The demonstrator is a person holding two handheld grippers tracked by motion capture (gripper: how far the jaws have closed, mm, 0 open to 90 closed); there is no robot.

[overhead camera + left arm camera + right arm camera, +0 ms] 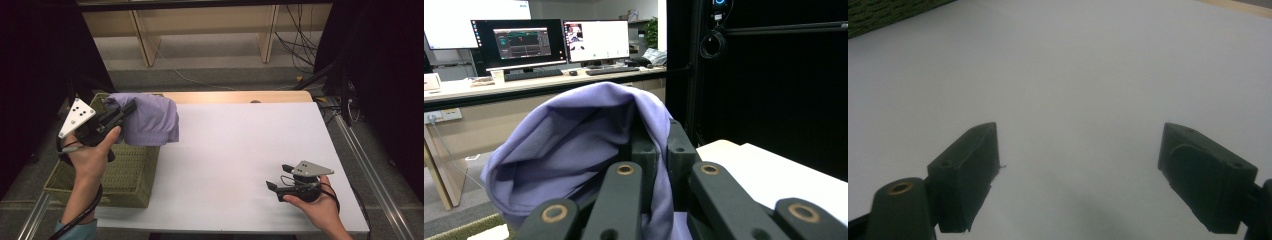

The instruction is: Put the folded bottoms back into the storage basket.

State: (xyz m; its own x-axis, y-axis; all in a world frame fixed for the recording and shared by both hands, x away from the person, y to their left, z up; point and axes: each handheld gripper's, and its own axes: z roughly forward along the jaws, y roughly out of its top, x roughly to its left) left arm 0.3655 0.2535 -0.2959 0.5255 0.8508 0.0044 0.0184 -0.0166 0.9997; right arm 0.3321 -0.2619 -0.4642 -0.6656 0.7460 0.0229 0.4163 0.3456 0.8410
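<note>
A lilac cloth (152, 120) hangs bunched above the green woven basket (127, 175) at the table's left edge. My left gripper (127, 109) is shut on its upper fold and holds it up in the air. In the left gripper view the cloth (569, 145) drapes over both jaws, a thin layer pinched between them near my left gripper (663, 142). My right gripper (277, 176) rests low over the white table near the front right, open with nothing between its fingers. In the right gripper view its tips frame my right gripper (1078, 165) over bare white surface.
The white table top (240, 145) stretches between the basket and the right hand. A wooden strip (235, 96) runs along its far edge. A corner of the basket (893, 12) shows at the upper left of the right gripper view. Desks with monitors (524, 42) stand beyond.
</note>
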